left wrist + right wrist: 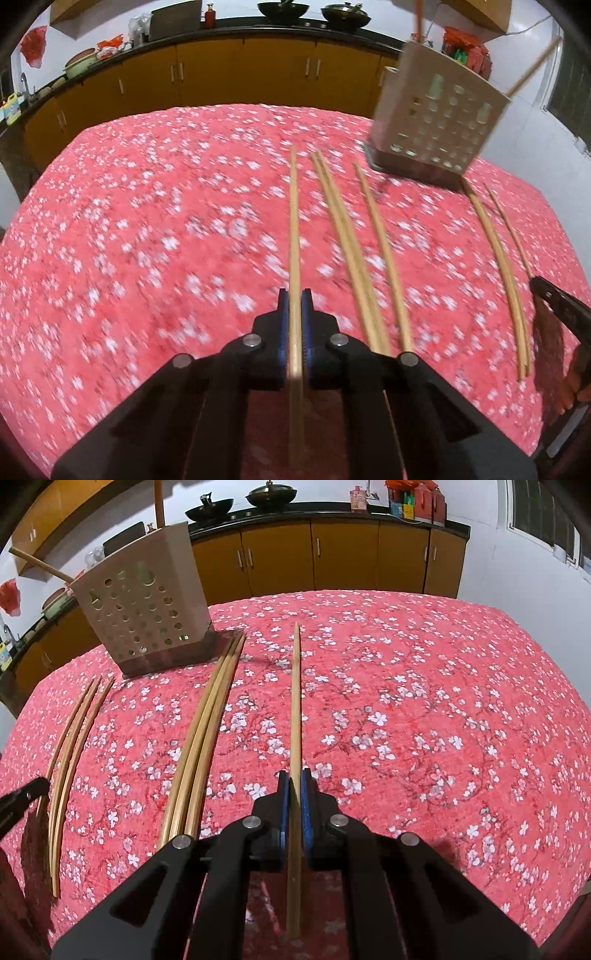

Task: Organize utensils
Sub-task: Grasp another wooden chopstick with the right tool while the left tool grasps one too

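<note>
We hold a gripper in each hand over a table draped in a red floral cloth (pixel 147 229).

On our left, the left gripper (pixel 294 299) has its blue pads pressed together on a chopstick (pixel 294 221), which runs straight ahead between them with its far end reaching across the cloth. To its right in this blurred view lie three more loose sticks (pixel 354 251), two of them touching and one apart. Beyond them stands the perforated beige holder (pixel 436 122) on a dark base, with sticks already poking out of its top. Further right lies another pair (pixel 506 273) on the cloth.

On our right, the right gripper (pixel 294 777) is likewise pinched shut on its own chopstick (pixel 295 701), pointing away from us. In this view the holder (pixel 144 605) sits far left, a bundle of three sticks (pixel 207 731) lies between it and our gripper, and a further few (pixel 70 746) lie near the left edge.
</note>
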Action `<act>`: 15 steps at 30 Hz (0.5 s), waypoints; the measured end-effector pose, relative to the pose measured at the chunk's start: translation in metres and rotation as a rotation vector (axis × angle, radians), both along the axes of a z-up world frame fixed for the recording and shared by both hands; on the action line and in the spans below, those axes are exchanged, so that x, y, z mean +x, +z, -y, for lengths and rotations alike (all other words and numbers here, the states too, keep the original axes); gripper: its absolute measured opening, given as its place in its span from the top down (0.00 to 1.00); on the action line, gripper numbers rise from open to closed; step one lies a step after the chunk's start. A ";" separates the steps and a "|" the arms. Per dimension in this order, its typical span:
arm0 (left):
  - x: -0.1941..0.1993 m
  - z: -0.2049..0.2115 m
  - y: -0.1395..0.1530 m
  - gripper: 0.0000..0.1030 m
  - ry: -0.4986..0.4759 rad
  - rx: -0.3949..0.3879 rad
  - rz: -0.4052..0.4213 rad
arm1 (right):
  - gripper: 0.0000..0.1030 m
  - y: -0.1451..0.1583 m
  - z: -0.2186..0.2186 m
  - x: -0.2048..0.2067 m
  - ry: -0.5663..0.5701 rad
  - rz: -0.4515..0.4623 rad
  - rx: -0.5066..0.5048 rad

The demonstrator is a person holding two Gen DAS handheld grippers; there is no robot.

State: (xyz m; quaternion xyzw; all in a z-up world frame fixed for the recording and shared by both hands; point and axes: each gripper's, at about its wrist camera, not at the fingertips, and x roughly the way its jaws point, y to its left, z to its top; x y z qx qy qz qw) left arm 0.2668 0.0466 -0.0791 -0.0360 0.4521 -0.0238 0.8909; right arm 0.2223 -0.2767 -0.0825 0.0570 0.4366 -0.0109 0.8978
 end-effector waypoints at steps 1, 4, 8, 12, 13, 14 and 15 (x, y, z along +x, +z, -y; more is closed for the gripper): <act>0.004 -0.003 0.000 0.92 0.004 0.007 0.002 | 0.93 0.000 -0.001 0.002 0.003 0.000 -0.001; 0.016 -0.011 0.001 0.92 0.013 0.021 0.010 | 0.93 0.000 -0.005 0.014 0.012 0.003 0.001; 0.028 -0.020 0.001 0.92 0.017 0.014 0.023 | 0.93 -0.002 -0.007 0.029 0.004 0.013 -0.005; 0.031 -0.023 0.003 0.92 0.020 -0.009 0.021 | 0.93 -0.003 -0.005 0.035 0.006 0.018 -0.005; 0.028 -0.025 0.003 0.90 0.021 -0.021 0.022 | 0.93 -0.002 -0.003 0.033 0.004 0.016 0.011; 0.026 -0.025 0.004 0.90 0.021 -0.026 0.023 | 0.93 -0.002 -0.002 0.031 0.003 0.014 0.019; 0.022 -0.027 0.004 0.89 0.021 -0.032 0.023 | 0.93 -0.003 0.000 0.028 0.003 0.014 0.022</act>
